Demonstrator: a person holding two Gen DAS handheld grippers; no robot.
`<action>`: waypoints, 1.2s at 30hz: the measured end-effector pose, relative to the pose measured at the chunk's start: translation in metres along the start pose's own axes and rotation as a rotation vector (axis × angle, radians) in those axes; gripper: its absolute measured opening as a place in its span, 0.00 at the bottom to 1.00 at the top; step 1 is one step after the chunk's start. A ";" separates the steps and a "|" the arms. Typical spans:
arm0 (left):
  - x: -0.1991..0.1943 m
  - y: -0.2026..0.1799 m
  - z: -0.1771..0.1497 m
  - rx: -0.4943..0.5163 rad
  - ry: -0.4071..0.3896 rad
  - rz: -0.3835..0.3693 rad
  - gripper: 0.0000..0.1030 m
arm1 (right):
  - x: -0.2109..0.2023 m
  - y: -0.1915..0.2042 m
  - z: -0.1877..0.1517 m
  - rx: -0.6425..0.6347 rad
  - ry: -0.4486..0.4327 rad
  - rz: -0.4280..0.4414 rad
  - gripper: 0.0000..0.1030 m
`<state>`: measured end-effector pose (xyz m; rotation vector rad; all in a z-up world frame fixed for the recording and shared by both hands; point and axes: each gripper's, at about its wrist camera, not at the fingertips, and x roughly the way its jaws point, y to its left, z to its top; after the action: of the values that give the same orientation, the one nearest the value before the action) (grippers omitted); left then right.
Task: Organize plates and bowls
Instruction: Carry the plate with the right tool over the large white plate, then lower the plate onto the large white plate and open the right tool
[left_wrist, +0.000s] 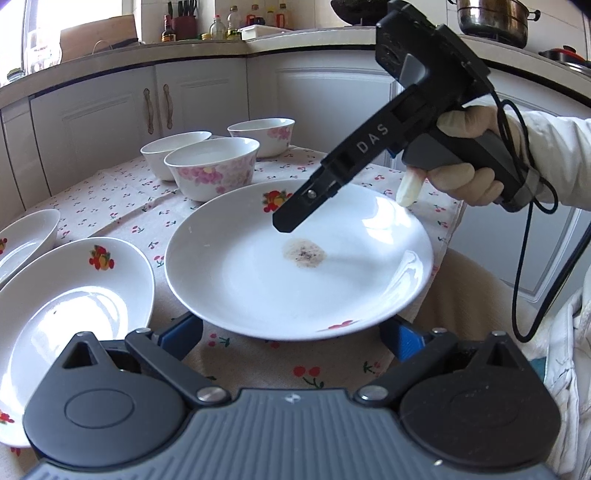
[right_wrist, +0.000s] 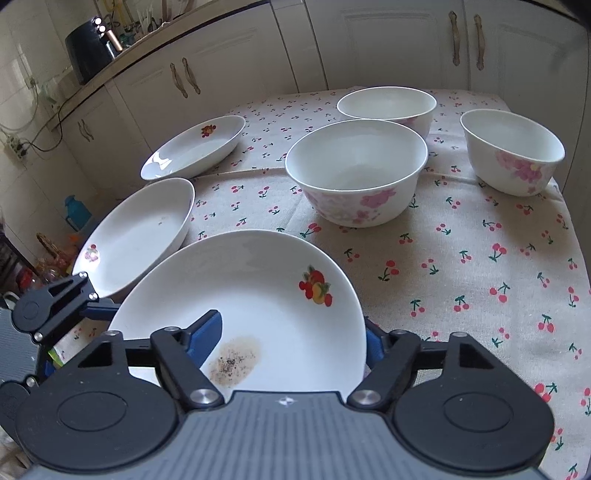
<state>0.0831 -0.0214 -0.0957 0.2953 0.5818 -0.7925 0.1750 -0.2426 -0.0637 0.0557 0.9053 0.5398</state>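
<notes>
A white plate with a fruit print and a brown stain (left_wrist: 295, 258) (right_wrist: 258, 295) is in front of both grippers. My right gripper (right_wrist: 293, 338) has its jaws wide, one blue pad (right_wrist: 207, 332) over the plate's inside and the other outside the rim; it shows from the side in the left wrist view (left_wrist: 288, 221). My left gripper (left_wrist: 291, 338) is open, its blue pads (left_wrist: 183, 334) low beside the plate's near rim. Two more fruit-print plates (right_wrist: 136, 232) (right_wrist: 195, 146) lie to the left. Three pink-flowered bowls (right_wrist: 356, 170) (right_wrist: 388, 105) (right_wrist: 513, 151) stand behind.
A cherry-print tablecloth (right_wrist: 480, 258) covers the table. White kitchen cabinets (right_wrist: 258, 55) stand behind it. The counter (left_wrist: 221, 40) carries bottles and a pot. My gloved hand and a black cable (left_wrist: 535, 258) are at the right of the left wrist view.
</notes>
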 end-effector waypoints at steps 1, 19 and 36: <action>0.000 0.000 0.000 0.003 -0.001 -0.002 0.99 | 0.000 -0.001 0.001 0.007 0.001 0.007 0.76; 0.001 0.001 0.000 -0.007 -0.002 -0.014 0.99 | -0.001 -0.012 0.005 0.041 0.007 0.062 0.75; -0.002 0.003 0.004 -0.024 -0.004 -0.024 0.99 | -0.010 -0.004 0.010 0.032 0.002 0.052 0.75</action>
<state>0.0856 -0.0200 -0.0916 0.2652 0.5912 -0.8089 0.1795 -0.2489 -0.0513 0.1080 0.9162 0.5735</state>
